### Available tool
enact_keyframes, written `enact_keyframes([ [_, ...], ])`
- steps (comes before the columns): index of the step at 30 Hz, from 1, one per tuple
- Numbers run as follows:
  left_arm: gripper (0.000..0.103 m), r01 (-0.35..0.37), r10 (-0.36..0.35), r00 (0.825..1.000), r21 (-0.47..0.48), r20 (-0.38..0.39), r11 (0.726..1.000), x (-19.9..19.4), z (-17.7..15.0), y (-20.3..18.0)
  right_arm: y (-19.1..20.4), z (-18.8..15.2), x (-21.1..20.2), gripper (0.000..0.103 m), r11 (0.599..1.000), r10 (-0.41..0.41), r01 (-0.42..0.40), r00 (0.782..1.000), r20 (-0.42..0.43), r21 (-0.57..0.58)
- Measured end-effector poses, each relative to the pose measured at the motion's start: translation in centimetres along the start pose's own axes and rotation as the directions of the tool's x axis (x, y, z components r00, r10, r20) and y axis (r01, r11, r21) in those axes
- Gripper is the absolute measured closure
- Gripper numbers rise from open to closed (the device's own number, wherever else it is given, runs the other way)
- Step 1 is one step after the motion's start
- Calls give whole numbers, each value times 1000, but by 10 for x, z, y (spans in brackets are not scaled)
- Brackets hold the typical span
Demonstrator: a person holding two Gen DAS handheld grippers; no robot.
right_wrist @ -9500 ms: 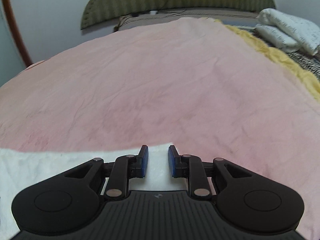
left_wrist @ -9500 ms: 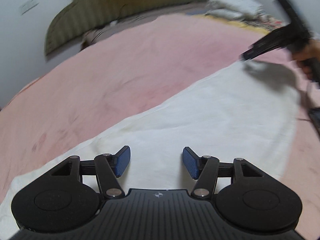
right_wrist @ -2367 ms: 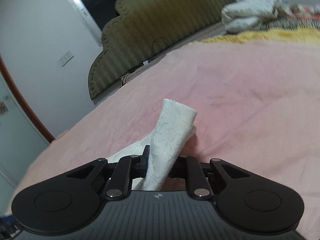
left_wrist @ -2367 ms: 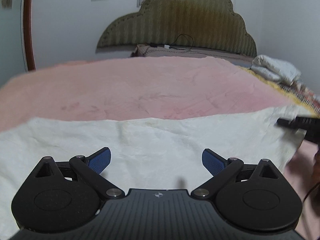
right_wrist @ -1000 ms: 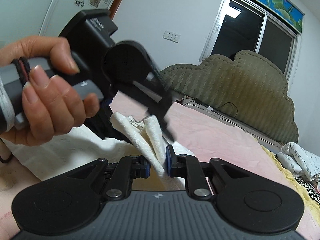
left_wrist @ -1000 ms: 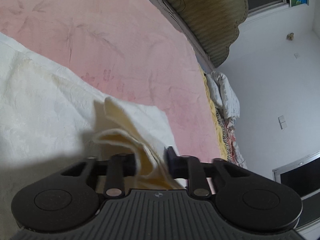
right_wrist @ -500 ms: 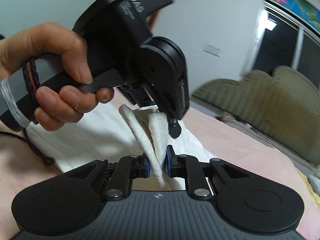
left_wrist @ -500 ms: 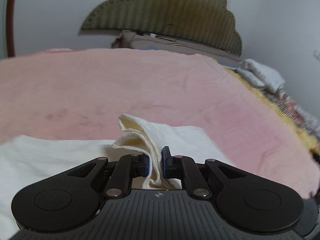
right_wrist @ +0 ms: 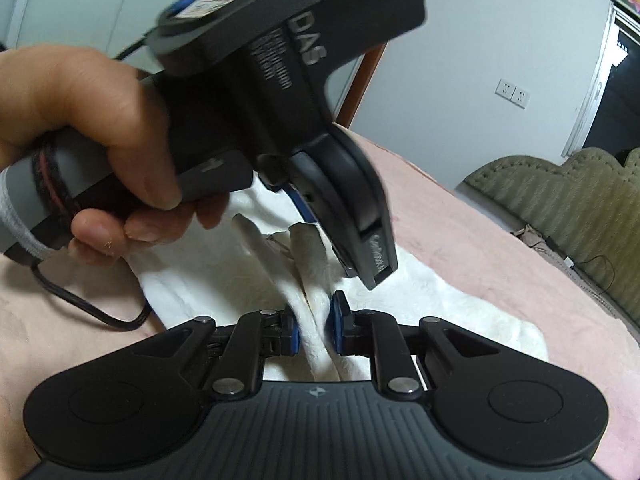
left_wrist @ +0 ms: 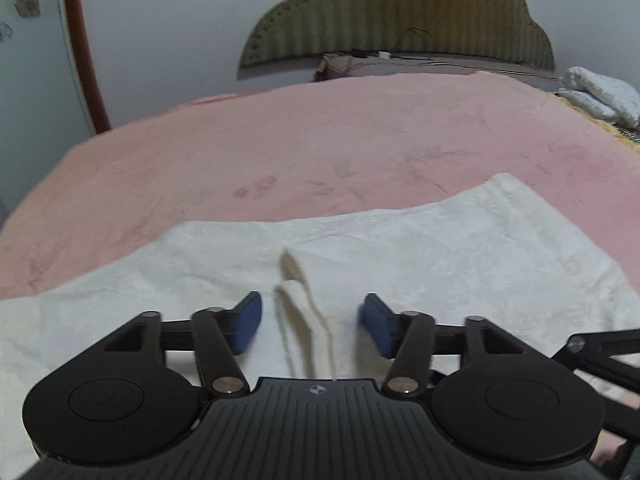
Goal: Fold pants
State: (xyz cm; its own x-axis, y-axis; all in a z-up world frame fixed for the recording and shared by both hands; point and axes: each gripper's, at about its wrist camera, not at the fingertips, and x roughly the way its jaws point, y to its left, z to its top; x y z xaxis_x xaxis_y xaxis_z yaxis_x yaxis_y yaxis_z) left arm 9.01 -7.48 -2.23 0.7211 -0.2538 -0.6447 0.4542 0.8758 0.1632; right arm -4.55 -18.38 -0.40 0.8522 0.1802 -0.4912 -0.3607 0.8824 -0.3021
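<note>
On a pink bedspread (left_wrist: pixel 280 152), the left gripper (left_wrist: pixel 310 322) is opening off the white pants (left_wrist: pixel 460 248) while the right gripper (right_wrist: pixel 314 326) stays pinched on a bunched fold, which is best laid flat before letting go.

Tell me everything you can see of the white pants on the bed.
The white pants are cream-white cloth with a faint embossed pattern, spread mostly flat on the pink bedspread. Near the grippers a bunched ridge of fabric stands up from the flat part. The left gripper is opening, its blue pads clear of the ridge that stands between them. The right gripper is shut on a gathered fold of the same cloth. A far corner lies flat towards the bed's right side.
</note>
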Motion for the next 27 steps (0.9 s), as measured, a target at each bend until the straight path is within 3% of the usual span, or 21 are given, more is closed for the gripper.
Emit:
enact_keyframes([
  [3, 30, -86, 85, 996, 32, 30, 996, -9, -1, 7, -4, 3, 5, 87, 1000, 6, -6, 1000, -15, 2],
  [5, 25, -184, 183, 982, 29, 40, 982, -14, -2, 19, -8, 5, 7, 86, 1000, 4, -4, 1000, -18, -5],
  [7, 23, -300, 300, 953, 7, 40, 954, -18, -3, 35, -5, 5, 4, 81, 1000, 12, -13, 1000, -24, -11],
  [10, 13, -481, 481, 876, -11, 42, 877, -27, -4, 57, -16, 14, -3, 70, 996, 84, -84, 996, -15, 7],
  [11, 10, -509, 509, 859, -12, 49, 860, -31, -4, 60, -20, 15, -9, 69, 991, 128, -128, 992, 1, 32],
  [12, 9, -514, 514, 856, -14, 56, 858, -36, -4, 62, -28, 16, -15, 67, 978, 194, -196, 981, 31, 76],
  [13, 8, -494, 494, 867, -20, 57, 869, -41, -4, 63, -36, 17, -21, 67, 961, 244, -250, 967, 67, 118],
  [15, 7, -390, 393, 919, -60, 38, 919, -52, -3, 62, -49, 17, -29, 67, 943, 259, -278, 958, 123, 183],
  [17, 7, -209, 211, 977, -133, 2, 969, -60, 0, 61, -56, 18, -28, 67, 957, 192, -211, 975, 109, 199],
  [18, 7, -117, 116, 993, -174, -13, 978, -63, 2, 61, -54, 19, -25, 67, 969, 155, -167, 985, 79, 182],
  [20, 7, 24, -29, 999, -260, -16, 965, -67, 4, 62, -51, 18, -18, 67, 980, 133, -137, 990, 33, 142],
  [23, 10, 129, -147, 989, -363, -22, 923, -68, 2, 66, -42, 19, -11, 69, 988, 132, -132, 991, 13, 81],
  [27, 15, 235, -302, 952, -504, -53, 831, -53, -7, 78, -27, 18, 10, 69, 997, 77, -77, 997, -19, -8],
])
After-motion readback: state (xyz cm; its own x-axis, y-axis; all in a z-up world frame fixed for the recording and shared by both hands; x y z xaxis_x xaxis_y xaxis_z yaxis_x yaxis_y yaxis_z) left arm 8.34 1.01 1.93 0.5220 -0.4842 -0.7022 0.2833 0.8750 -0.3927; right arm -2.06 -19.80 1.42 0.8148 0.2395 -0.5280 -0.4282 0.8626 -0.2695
